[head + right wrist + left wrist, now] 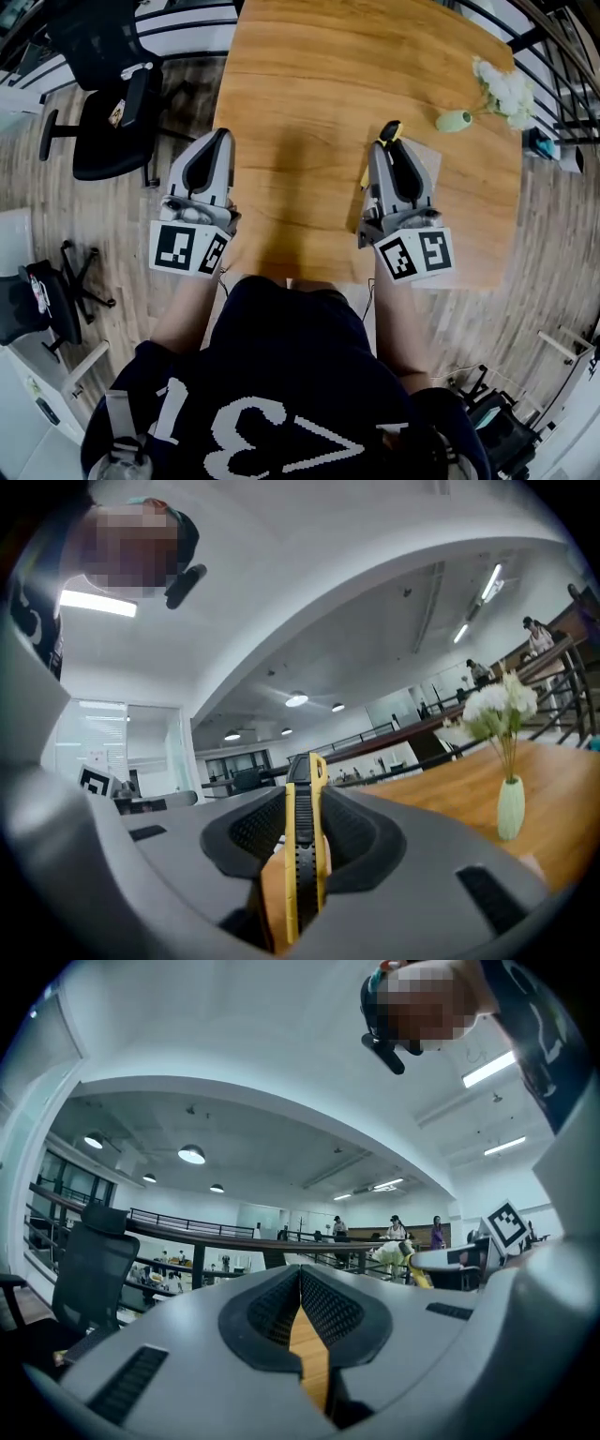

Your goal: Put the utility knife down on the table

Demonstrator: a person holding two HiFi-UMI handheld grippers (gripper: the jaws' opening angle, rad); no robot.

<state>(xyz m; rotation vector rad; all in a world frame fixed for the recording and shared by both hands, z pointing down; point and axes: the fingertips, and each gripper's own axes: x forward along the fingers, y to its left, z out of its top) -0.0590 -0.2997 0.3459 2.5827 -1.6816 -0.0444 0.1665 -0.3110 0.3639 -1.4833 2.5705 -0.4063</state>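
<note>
A yellow and black utility knife (pixel 302 846) stands upright between the jaws of my right gripper (pixel 303 813), which is shut on it. In the head view the knife's tip (pixel 389 131) pokes out past the right gripper (pixel 392 150) above the wooden table (pixel 309 84). My left gripper (pixel 217 148) hovers over the table's left edge. Its jaws are shut with nothing between them, and only a sliver of table (pixel 307 1358) shows through the left gripper (pixel 300 1283).
A pale green vase (pixel 454 121) of white flowers (pixel 503 89) lies toward the table's right side; the same vase (pixel 510 808) stands close on the right in the right gripper view. A black office chair (pixel 111 103) stands left of the table. Railings run along the far right.
</note>
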